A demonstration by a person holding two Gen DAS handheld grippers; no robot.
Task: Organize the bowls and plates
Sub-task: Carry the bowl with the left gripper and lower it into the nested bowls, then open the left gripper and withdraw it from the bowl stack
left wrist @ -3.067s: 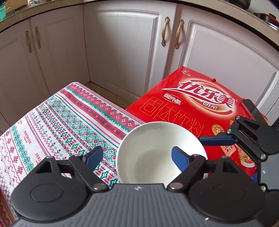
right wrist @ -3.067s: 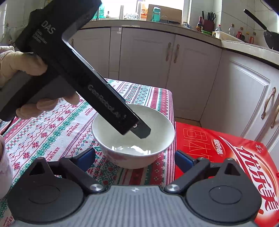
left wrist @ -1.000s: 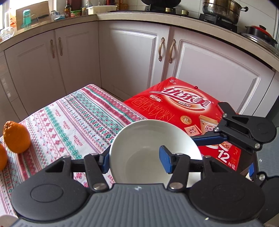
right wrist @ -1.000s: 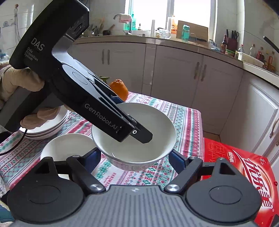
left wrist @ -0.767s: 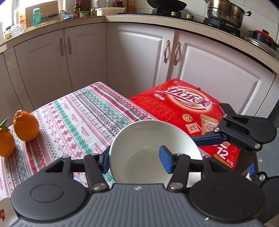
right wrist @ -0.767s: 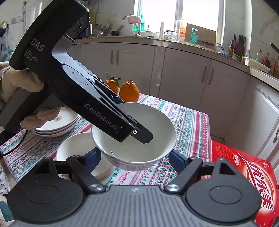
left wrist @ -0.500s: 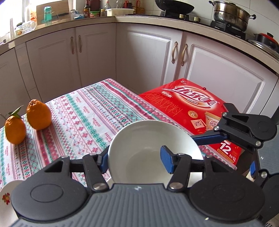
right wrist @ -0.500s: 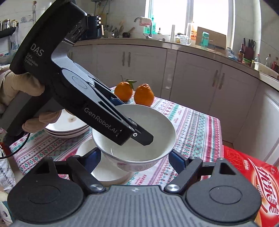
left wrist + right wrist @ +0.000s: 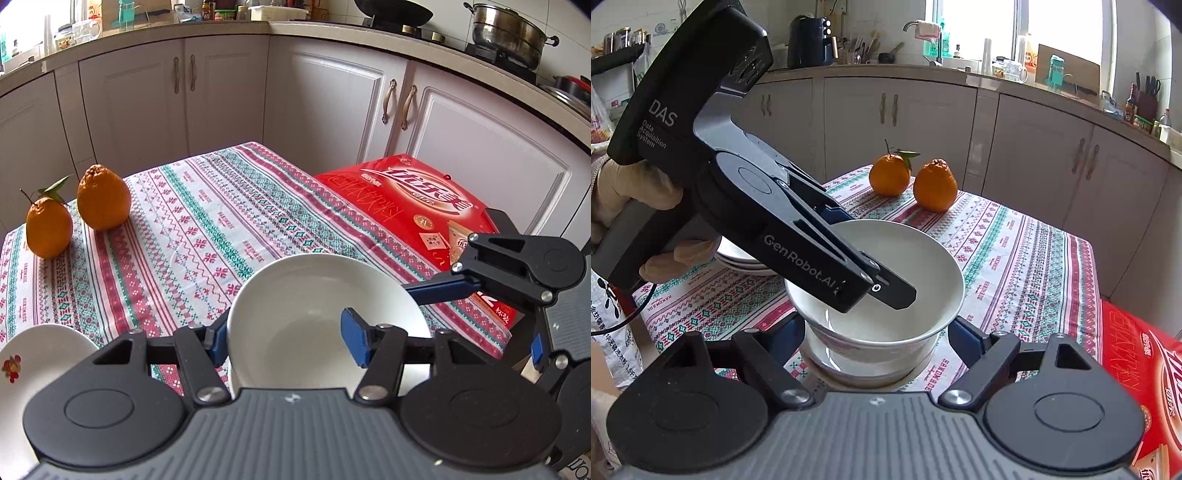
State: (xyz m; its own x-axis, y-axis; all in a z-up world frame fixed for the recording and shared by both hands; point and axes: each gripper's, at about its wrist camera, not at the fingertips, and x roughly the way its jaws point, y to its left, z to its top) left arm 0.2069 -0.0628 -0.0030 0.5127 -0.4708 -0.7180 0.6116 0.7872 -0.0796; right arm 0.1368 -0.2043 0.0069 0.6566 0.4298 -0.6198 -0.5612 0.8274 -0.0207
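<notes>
My left gripper (image 9: 286, 338) is shut on the near rim of a white bowl (image 9: 317, 314), one finger inside and one outside. In the right wrist view the same bowl (image 9: 905, 258) hangs just above a second white bowl (image 9: 849, 363) on the table. My right gripper (image 9: 875, 336) is open, its fingers either side of the held bowl's base without gripping it. A stack of white plates (image 9: 738, 258) sits behind the left gripper body. A plate with a red flower print (image 9: 33, 354) shows at the left wrist view's lower left.
Two oranges (image 9: 912, 181) sit at the far end of the patterned tablecloth (image 9: 177, 236). A red carton (image 9: 417, 199) lies beside the table's right edge. White cabinets (image 9: 332, 96) ring the table.
Both grippers and the held bowl moved left over the table. The bowl now hangs over the second bowl. The oranges and plates came further into view.
</notes>
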